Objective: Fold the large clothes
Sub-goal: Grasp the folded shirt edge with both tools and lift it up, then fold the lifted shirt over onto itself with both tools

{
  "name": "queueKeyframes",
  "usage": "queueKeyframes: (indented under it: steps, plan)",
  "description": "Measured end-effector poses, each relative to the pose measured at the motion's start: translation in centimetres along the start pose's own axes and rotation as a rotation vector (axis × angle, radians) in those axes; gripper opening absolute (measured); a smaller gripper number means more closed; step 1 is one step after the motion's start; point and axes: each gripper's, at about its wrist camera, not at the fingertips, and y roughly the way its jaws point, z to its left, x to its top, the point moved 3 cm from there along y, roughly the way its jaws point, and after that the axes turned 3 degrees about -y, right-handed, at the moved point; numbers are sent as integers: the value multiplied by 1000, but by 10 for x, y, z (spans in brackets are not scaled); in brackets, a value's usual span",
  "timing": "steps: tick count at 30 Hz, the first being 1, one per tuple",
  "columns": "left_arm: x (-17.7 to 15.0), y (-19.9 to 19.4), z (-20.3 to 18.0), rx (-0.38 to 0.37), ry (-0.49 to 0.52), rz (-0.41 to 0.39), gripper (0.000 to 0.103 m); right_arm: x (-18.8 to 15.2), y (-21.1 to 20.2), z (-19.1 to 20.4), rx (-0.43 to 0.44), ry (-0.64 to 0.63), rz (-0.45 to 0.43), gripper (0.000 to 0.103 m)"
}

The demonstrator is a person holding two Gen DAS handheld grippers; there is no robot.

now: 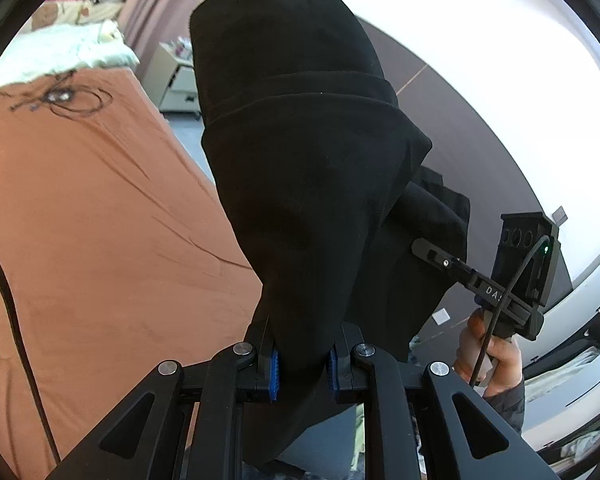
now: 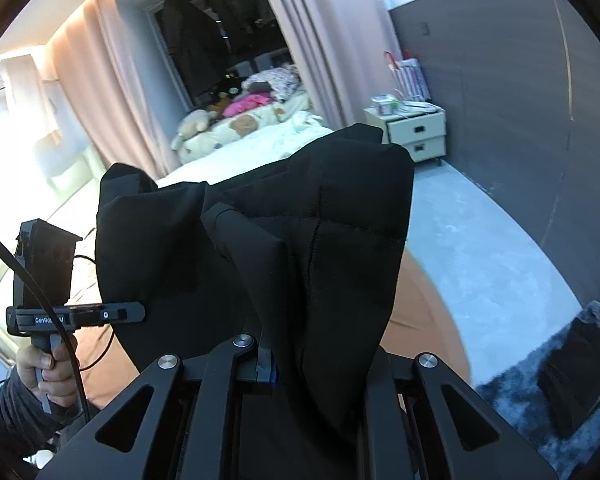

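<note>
A large black garment (image 1: 308, 152) hangs in the air between both grippers, above the orange bed sheet (image 1: 92, 208). My left gripper (image 1: 303, 364) is shut on a bunched edge of it, the blue pads pressing the cloth from both sides. In the right wrist view the same black garment (image 2: 300, 232) drapes over my right gripper (image 2: 312, 364), which is shut on a thick fold; its right finger is hidden by cloth. Each view shows the other gripper held by a hand: the right gripper (image 1: 424, 249) beside the cloth, the left gripper (image 2: 134, 314) at the left edge.
The orange sheet covers the bed below. A white duvet (image 2: 260, 144), soft toys (image 2: 196, 124) and piled clothes lie at the bed's far end. A cream nightstand (image 2: 416, 132) stands by the grey wall. Black cables (image 1: 64, 100) rest on the sheet. A dark fluffy rug (image 2: 548, 392) lies on the floor.
</note>
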Motion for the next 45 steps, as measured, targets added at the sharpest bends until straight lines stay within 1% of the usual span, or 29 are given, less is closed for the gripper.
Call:
queueKeyframes:
  steps: [2, 3, 7, 10, 14, 17, 18, 21, 22, 24, 25, 26, 27, 28, 29, 32, 35, 37, 39, 41, 43, 45]
  plan:
    - [1, 17, 9, -9, -10, 22, 18, 0, 7, -1, -23, 6, 15, 10]
    - [11, 31, 18, -8, -11, 31, 18, 2, 7, -3, -29, 10, 20, 10]
    - [28, 67, 41, -5, -35, 69, 18, 6, 28, -5, -60, 29, 54, 10]
    - [41, 95, 66, 6, -53, 94, 18, 10, 59, -4, -78, 42, 92, 10]
    - [57, 126, 109, 10, -96, 125, 18, 18, 103, -6, -99, 67, 144, 10]
    - [66, 139, 136, 22, -123, 135, 18, 25, 129, 1, -113, 72, 169, 10]
    - [70, 145, 147, 26, -138, 140, 18, 34, 135, -1, -122, 75, 172, 10]
    - [77, 158, 172, 47, -163, 153, 20, 45, 165, -7, -153, 101, 193, 13]
    - [78, 163, 175, 58, -170, 157, 21, 48, 174, -8, -162, 112, 206, 18]
    - [80, 175, 187, 108, -154, 171, 29, 45, 194, -12, -216, 138, 237, 27]
    - [80, 181, 189, 133, -133, 181, 40, 46, 202, -12, -258, 150, 253, 38]
    - [78, 186, 194, 168, -111, 194, 53, 48, 207, -14, -287, 160, 256, 50]
    - [76, 188, 197, 185, -109, 199, 59, 51, 208, -15, -314, 166, 243, 57]
    - [74, 190, 200, 188, -111, 200, 62, 56, 205, -11, -338, 163, 223, 67]
    - [72, 190, 202, 167, -115, 201, 62, 60, 197, -7, -355, 165, 197, 70]
    - [70, 188, 206, 167, -112, 211, 62, 67, 169, -2, -364, 213, 157, 70]
    - [70, 185, 209, 163, -127, 207, 62, 54, 132, 7, -388, 237, 143, 70]
    - [66, 183, 207, 162, -132, 212, 62, 37, 107, 13, -395, 246, 145, 70]
    - [64, 185, 201, 177, -132, 231, 62, 15, 85, 20, -395, 278, 154, 70]
    - [58, 188, 200, 184, -133, 252, 62, -9, 67, 14, -389, 329, 156, 70]
    - [45, 189, 202, 193, -129, 268, 62, -34, 51, 8, -381, 398, 159, 70]
    - [38, 194, 204, 202, -131, 285, 62, -45, 41, -5, -373, 453, 159, 70]
